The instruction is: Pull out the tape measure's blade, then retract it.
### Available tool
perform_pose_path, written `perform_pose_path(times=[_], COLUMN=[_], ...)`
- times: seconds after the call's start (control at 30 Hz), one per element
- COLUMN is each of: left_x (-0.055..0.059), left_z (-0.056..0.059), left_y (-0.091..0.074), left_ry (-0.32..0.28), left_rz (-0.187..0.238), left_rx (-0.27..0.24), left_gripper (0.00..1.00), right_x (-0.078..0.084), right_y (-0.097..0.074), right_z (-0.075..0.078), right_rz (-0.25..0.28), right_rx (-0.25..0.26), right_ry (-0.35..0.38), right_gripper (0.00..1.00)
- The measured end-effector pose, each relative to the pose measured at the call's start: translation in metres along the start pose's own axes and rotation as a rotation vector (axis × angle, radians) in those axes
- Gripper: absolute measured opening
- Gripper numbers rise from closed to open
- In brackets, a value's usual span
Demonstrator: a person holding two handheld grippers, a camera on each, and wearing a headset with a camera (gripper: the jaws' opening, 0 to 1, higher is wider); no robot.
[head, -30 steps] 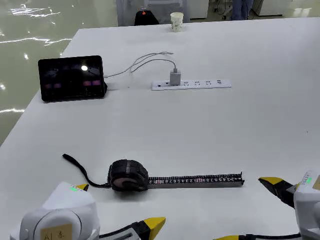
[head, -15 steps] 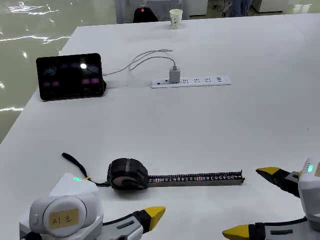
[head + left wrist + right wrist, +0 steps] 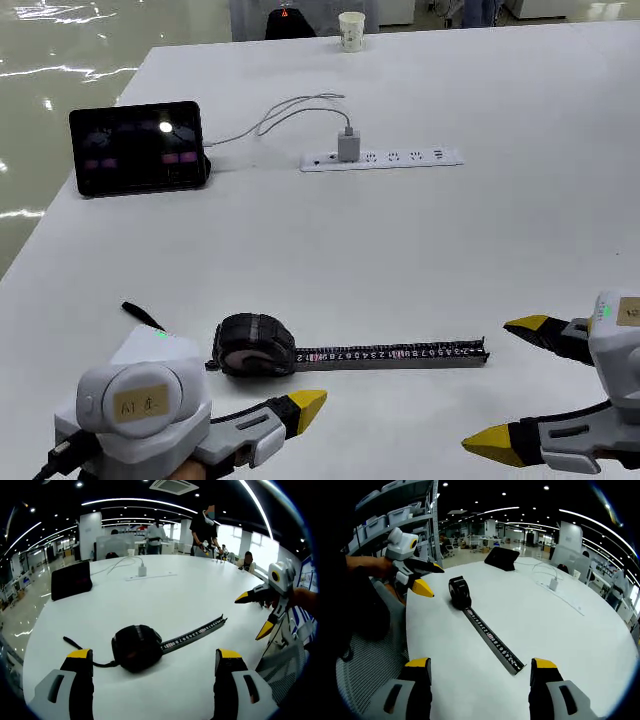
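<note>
Fingers (image 3: 79, 655) of my left gripper (image 3: 152, 655) and my right gripper (image 3: 480, 662) stand wide apart and empty, the tape measure (image 3: 256, 345) lies on the table (image 3: 400, 250) between them with its blade (image 3: 400, 354) drawn out, so I judge pulling done, retracting yet to do.

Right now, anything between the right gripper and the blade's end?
Nothing visible. The right gripper is open, facing the blade's end across bare table; the tape measure case and the left gripper sit beyond it.
</note>
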State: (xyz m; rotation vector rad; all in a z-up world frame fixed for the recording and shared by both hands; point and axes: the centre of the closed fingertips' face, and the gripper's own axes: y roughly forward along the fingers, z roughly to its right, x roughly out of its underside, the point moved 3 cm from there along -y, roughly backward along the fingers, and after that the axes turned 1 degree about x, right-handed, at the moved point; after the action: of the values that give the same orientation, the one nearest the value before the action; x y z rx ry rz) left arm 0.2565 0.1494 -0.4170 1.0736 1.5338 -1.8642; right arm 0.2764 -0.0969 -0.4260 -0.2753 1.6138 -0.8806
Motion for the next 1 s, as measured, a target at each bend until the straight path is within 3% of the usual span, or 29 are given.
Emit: perform_pose_path(times=[0.27,1.0], left_x=[-0.001,0.006], left_z=[-0.007,-0.015], left_y=[0.01,0.03], left_ry=[-0.007,-0.042], left_rz=[-0.001,-0.011], left_rx=[-0.014,-0.038], left_gripper=[0.99,0.99], right_x=[0.004,0.026], right_y=[0.007,0.033], right_z=[0.014,0.047], right_rz=[-0.04,-0.12], right_rx=[-0.039,-0.123], right_ry=[-0.064,-0.146], right_gripper=[0.75,0.56])
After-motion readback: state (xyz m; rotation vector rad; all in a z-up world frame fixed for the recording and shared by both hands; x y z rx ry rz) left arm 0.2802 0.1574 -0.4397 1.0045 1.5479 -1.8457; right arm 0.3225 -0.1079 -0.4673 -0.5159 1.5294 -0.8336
